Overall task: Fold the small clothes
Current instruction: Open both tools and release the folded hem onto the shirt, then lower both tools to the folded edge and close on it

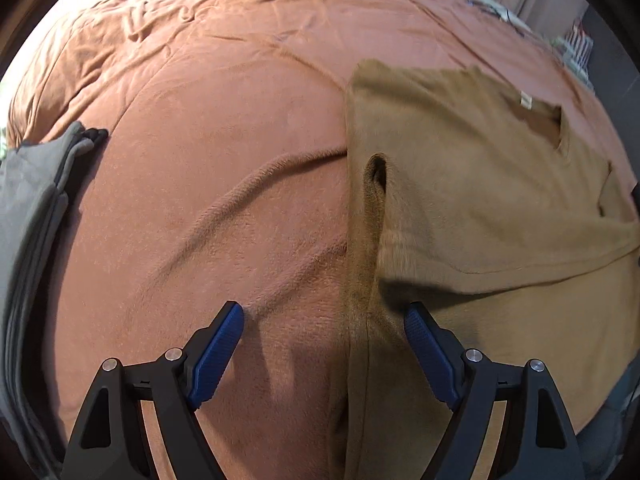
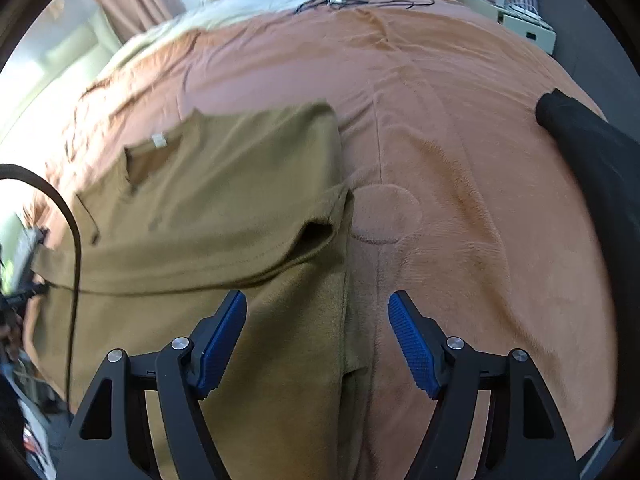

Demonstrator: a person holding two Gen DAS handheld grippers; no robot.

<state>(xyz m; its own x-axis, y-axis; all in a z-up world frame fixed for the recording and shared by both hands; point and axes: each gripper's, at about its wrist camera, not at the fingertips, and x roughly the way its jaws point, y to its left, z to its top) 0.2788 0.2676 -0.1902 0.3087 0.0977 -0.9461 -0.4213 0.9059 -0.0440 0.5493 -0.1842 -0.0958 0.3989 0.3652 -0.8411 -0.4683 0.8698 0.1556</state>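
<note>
A rust-orange fleece blanket (image 1: 224, 200) fills both views, rumpled toward the upper left of the left wrist frame and smoother through the centre, with broad bare stretches on either side of the garment. On it lies the tan T-shirt (image 1: 472, 184), in the right half of the left wrist view and the left half of the right wrist view (image 2: 208, 208). It lies flat with its upper part doubled over, so a hemmed edge crosses it above the lower panel; the neckline with a small white label (image 1: 525, 101) sits toward the upper right in the left wrist view, and a folded sleeve opening gapes at each long side edge. Those side edges run nearly straight down toward the bottom of each frame. A stack of folded grey clothes (image 1: 32, 216) rests at the far left edge of the left wrist view, well apart from the shirt; a black garment (image 2: 592, 184) lies at the right edge of the right wrist view. The left gripper (image 1: 324, 332) hangs released, its blue pads spread wide astride the shirt's side edge, clasping nothing. The right gripper (image 2: 318, 320) is likewise released, spanning the opposite edge.
</note>
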